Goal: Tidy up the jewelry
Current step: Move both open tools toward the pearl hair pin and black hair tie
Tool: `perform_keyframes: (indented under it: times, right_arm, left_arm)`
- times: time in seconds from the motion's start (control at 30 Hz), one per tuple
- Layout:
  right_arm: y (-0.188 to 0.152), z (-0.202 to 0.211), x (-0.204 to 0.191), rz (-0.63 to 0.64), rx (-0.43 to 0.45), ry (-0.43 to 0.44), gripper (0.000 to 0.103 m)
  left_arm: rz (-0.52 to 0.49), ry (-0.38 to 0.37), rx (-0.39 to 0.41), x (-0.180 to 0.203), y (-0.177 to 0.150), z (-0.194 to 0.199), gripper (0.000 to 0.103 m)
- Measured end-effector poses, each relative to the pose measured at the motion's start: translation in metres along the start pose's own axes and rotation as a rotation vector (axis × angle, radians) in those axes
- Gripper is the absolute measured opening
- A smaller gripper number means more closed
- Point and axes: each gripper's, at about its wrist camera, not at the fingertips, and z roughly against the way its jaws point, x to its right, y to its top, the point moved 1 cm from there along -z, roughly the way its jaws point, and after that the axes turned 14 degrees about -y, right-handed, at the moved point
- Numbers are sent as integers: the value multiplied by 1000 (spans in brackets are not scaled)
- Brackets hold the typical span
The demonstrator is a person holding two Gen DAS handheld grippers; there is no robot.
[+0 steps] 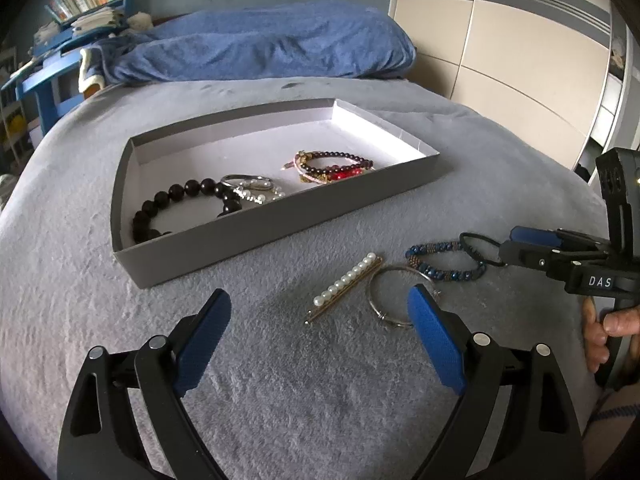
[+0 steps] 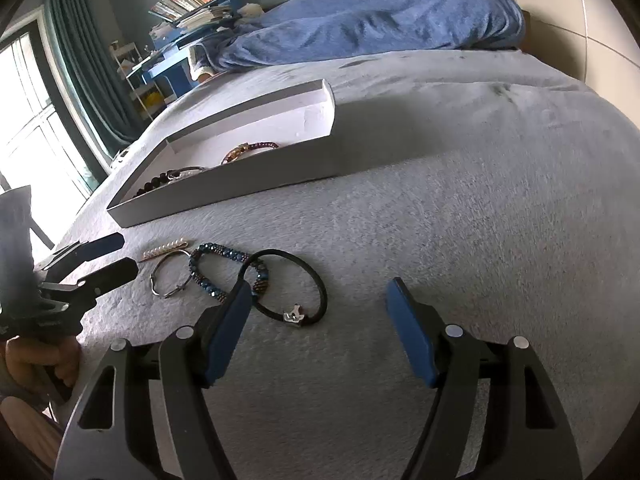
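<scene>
Jewelry lies partly loose on the grey plush bedspread (image 1: 280, 400) and partly inside a shallow grey cardboard tray with a white floor (image 1: 280, 228). Nearest the cameras, the left gripper (image 1: 320, 316) hangs above the blanket with its blue-padded jaws spread wide and nothing between them; no pad touches anything. The right gripper (image 2: 320, 304) is likewise well open and empty, its left pad just in front of a black elastic hair tie with a small silver charm (image 2: 298, 314), which rests on the fabric partly between the jaws. Overlapping that tie is a blue and bronze beaded bracelet (image 2: 208, 276), and just beside it a thin silver bangle (image 1: 390, 300); the bangle touches the bracelet in the left wrist view. Next to the bangle lies a gold hair pin lined with white pearls (image 1: 344, 288), angled toward the tray. A hand (image 1: 604, 336) grips the handle of the right tool at the frame's edge. Farther back, the tray holds a black round-bead bracelet (image 1: 180, 200) at its left end, a silver and pearl piece (image 1: 252, 188) touching it, and a cluster of dark red and pink beaded bracelets (image 1: 332, 166) toward the middle. Beyond the tray, a rumpled blue blanket (image 1: 260, 44) lies across the head of the bed, with a blue shelf of books (image 1: 88, 4) behind it and pale wardrobe doors (image 1: 520, 60) to the right.
</scene>
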Motion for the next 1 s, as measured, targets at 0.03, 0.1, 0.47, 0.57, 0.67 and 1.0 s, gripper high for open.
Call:
perform_keyframes:
  times: [0.03, 0.1, 0.47, 0.57, 0.67, 1.0]
  right_arm:
    - [0, 0, 0, 0, 0, 0, 70]
    - [0, 0, 0, 1, 1, -1, 70]
    - [0, 0, 6, -27, -1, 13, 70]
    - [1, -2, 8, -35, -4, 16, 70]
    - [1, -2, 9, -30, -2, 14, 70]
    - [1, -2, 9, -31, -2, 14, 70]
  left_arm:
    - [0, 0, 1, 0, 0, 0, 90]
    - [-1, 1, 2, 0, 0, 0, 90]
    - [-26, -21, 3, 5, 4, 0, 89]
    - [-45, -27, -19, 9, 5, -4, 88]
    - [-59, -34, -51, 12, 7, -11, 85]
    - [-41, -40, -81, 6, 18, -24, 61]
